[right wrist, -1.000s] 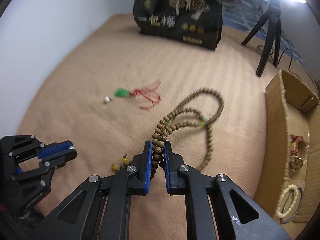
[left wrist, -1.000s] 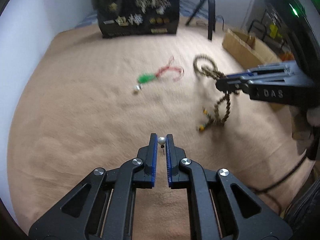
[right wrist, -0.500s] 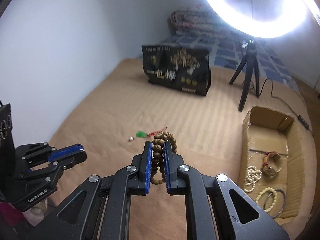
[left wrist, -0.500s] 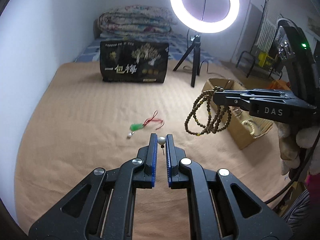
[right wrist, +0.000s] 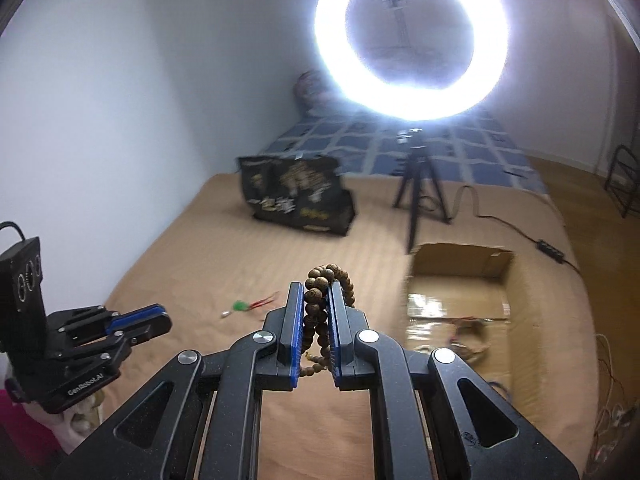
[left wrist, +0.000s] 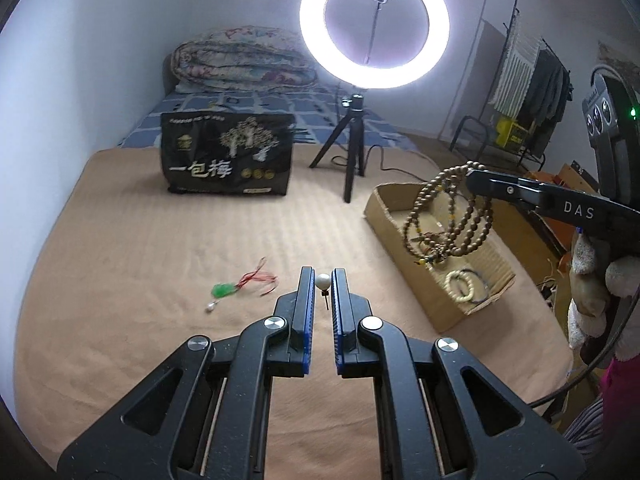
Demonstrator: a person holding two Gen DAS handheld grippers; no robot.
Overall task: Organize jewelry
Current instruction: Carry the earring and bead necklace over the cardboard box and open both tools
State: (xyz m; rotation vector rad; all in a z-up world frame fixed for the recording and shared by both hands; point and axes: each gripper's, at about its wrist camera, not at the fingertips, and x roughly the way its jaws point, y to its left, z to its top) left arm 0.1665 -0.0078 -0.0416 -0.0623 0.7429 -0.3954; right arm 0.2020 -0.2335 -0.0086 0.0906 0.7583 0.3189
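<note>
Left hand-held gripper point(left wrist: 322, 276): fingers clamped on a pearl pin point(left wrist: 323, 281) at the tips, its short stem hanging below the bead, held above the bed point(left wrist: 160, 248).
Right hand-held gripper point(right wrist: 317, 292): fingers pressed together on a bead strand point(right wrist: 316, 308), raised in the air; from the left wrist view the brown loops point(left wrist: 448, 220) dangle under its tips over the near end of the box point(left wrist: 400, 232).
Box: open cardboard, on the bed to the right of the left hand-held gripper; a pale bead bracelet point(left wrist: 460, 286) and a dark ring beside it lie inside at the near end.
Pendant point(left wrist: 224, 290): green piece with red cords and a small pale bead, on the bed ahead and left of the left hand-held gripper, well apart from the box.
Bag point(left wrist: 228, 154): black, gold print, standing upright far ahead on the bed.
Ring light point(left wrist: 374, 24): lit, on a tripod point(left wrist: 348, 152) beyond the box, to the right of the bag.
Quilt point(left wrist: 240, 60): rolled, at the far end behind the bag.
</note>
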